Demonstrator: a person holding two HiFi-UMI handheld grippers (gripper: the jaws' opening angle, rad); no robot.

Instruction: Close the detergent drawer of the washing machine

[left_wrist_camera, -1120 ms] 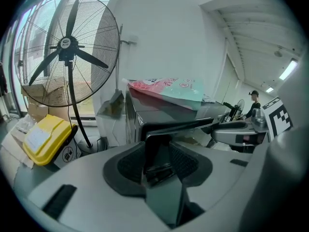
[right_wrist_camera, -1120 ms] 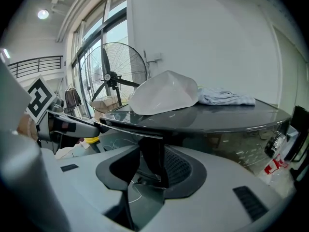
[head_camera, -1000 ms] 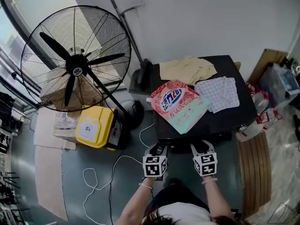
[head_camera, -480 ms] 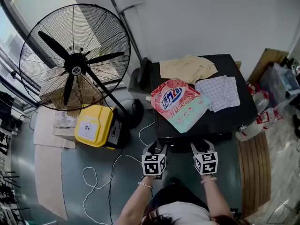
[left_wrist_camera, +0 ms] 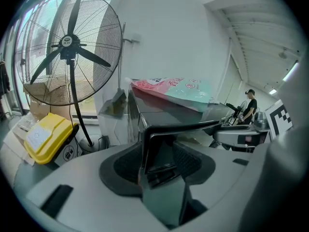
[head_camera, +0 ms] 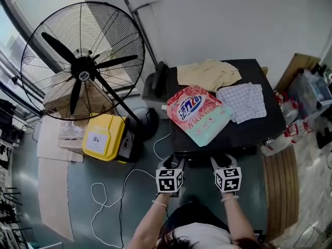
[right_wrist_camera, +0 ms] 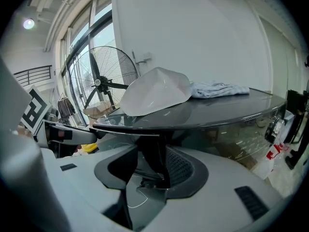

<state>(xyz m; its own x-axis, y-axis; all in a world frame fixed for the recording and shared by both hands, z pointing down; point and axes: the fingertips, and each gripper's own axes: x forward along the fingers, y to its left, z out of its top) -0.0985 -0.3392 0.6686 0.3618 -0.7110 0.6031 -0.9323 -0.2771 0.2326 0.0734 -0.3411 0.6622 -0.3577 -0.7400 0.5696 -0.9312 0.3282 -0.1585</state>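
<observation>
We cannot call the task done or undone with any confidence. The drawer sits on the front of the washer, under its near edge, and the head view hides that face. In the left gripper view we take the dark panel at the washer's near left corner for the drawer, but we cannot tell whether it is pushed flush. If it stands out at all, the push home is what is left.

Both forearms reach forward side by side, each gripper tilted down at the washer's front edge. The left gripper has just been opening its jaws; they stand wide, with the dark panel between the pads and not pressed. The right gripper has just been opening too. It is wide, with the washer's front edge between its jaws, and holds nothing.
</observation>
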